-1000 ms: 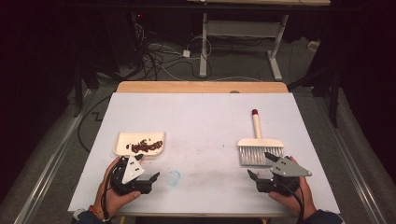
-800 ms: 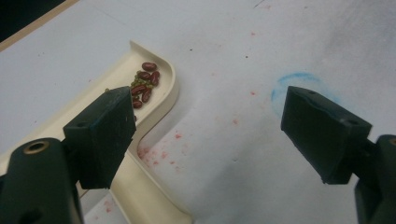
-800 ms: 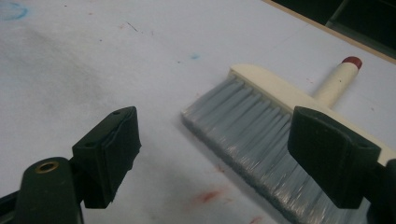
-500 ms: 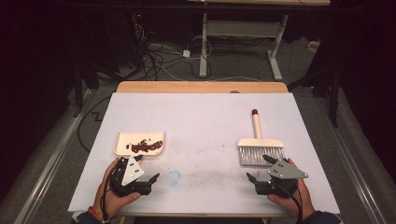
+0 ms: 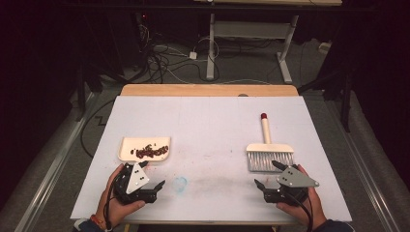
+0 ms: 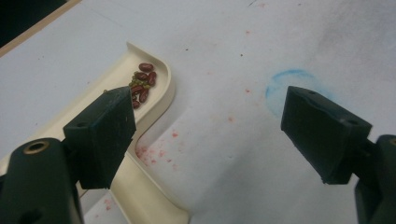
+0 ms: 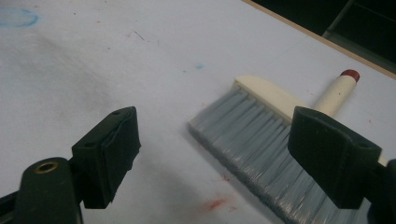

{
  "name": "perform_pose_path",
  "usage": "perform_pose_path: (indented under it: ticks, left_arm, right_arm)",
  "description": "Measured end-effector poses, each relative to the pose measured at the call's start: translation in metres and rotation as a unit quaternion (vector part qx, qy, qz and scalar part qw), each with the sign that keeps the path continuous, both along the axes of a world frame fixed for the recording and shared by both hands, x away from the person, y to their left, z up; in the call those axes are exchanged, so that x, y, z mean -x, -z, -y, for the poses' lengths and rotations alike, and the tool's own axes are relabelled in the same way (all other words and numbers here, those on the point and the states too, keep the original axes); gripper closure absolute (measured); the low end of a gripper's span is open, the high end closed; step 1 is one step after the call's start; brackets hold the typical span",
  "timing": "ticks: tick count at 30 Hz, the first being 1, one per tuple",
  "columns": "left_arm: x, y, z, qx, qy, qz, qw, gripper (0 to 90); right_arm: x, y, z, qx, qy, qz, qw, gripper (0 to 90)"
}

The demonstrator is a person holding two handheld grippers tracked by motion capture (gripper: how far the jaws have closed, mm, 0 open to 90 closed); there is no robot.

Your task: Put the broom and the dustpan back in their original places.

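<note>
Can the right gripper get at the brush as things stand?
Probably yes. The right gripper sits just short of the brush with its jaws open, bristles right ahead and bare table between. The handle lies beyond the bristles.

I can read no text, label, brand or number anywhere. The worktop (image 5: 208,125) carries only smudges and a blue ring mark (image 6: 292,88), no writing.
</note>
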State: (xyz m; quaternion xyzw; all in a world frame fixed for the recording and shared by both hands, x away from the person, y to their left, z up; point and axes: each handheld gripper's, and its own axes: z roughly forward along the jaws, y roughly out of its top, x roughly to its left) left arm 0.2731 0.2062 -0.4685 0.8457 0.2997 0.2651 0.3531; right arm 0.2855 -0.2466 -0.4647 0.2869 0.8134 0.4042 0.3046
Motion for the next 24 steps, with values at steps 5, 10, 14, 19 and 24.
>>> perform_pose_path:
  ticks: [5, 10, 14, 19, 24]
  left_arm:
    - [0.0003, 0.0001, 0.0005, -0.003, 0.001, 0.000, 1.0000, 17.5]
    - [-0.0003, 0.0007, 0.0005, -0.003, 0.002, -0.001, 1.0000, 17.5]
    - [-0.0012, 0.0008, 0.0006, -0.004, 0.001, -0.002, 1.0000, 17.5]
    - [-0.0031, 0.0016, 0.0020, -0.008, 0.001, -0.006, 1.0000, 17.5]
    - [-0.0032, 0.0026, 0.0044, -0.009, -0.001, -0.007, 0.9999, 17.5]
  right_arm:
    - [0.0000, -0.0014, 0.0014, -0.003, 0.001, 0.003, 1.0000, 17.0]
    - [0.0000, -0.0018, 0.0012, 0.001, 0.000, 0.004, 1.0000, 16.8]
    - [0.0008, -0.0032, 0.0007, 0.003, 0.001, 0.009, 1.0000, 16.7]
    - [0.0007, -0.0037, 0.0005, 0.004, 0.001, 0.012, 0.9999, 16.7]
    - [-0.0005, -0.0047, 0.0030, 0.001, 0.005, 0.014, 0.9999, 16.7]
